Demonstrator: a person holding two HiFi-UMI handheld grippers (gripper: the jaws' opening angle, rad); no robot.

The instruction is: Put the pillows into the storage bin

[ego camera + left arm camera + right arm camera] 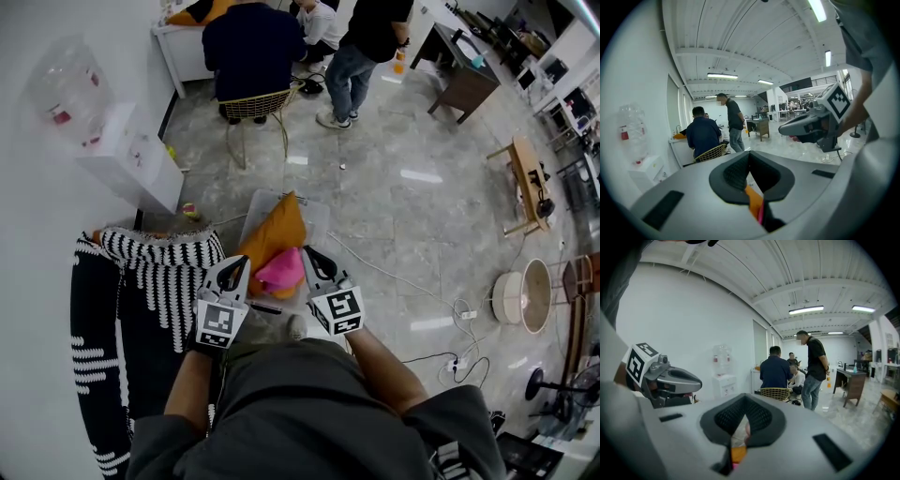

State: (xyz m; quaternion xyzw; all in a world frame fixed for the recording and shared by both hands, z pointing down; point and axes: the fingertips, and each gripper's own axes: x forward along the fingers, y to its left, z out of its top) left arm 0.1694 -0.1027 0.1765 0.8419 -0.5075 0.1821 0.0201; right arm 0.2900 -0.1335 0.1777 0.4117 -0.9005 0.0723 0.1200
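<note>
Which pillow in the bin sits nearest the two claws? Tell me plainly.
The pink pillow: it lies low between the left claw and right claw, while the larger orange pillow props up behind it, farther into the storage bin.

At the far end, a person in navy (251,42) seated on a wire chair (258,105), another in jeans (361,56) standing beside. Left, white water dispenser (131,159) against the wall (37,206); nearer, black-and-white knitted throw (155,272). Right, cables (464,347) across the marble floor (394,206).
</note>
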